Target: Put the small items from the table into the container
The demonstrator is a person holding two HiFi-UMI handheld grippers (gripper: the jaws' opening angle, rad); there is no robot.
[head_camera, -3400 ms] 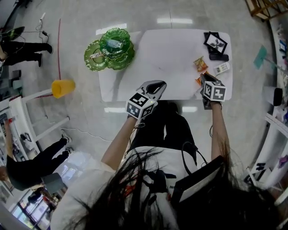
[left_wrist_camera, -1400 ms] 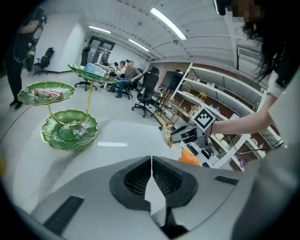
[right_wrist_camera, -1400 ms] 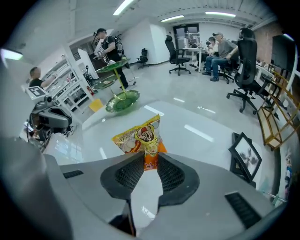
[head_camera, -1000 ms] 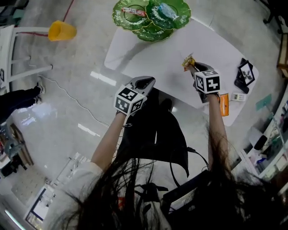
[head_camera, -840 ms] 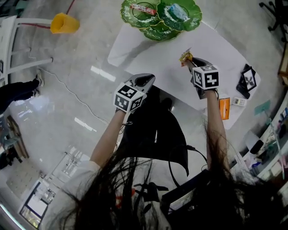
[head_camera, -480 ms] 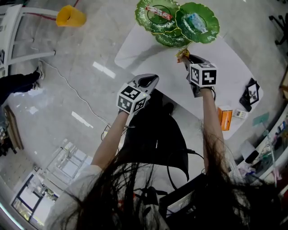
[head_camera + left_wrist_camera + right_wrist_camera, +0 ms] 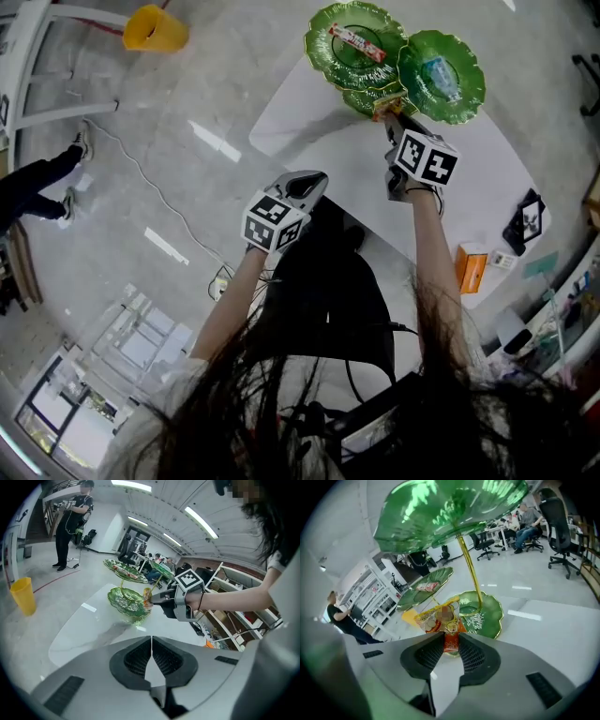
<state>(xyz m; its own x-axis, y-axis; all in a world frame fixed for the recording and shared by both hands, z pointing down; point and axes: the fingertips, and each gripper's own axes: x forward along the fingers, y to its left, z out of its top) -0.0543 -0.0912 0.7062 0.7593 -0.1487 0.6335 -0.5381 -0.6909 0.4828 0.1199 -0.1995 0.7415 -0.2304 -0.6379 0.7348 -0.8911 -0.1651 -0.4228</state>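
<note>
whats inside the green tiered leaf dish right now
One upper leaf tray holds a red-wrapped bar, the other a clear bluish packet. The lowest tray looks bare where it shows; the snack packet in the right gripper covers part of it.

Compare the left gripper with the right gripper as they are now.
The left gripper is shut and empty; the right gripper is shut on a yellow-orange snack packet. The left gripper sits back by the near edge of the table; the right gripper is up at the green tiered dish. Both are hand-held, with grey jaws.
</note>
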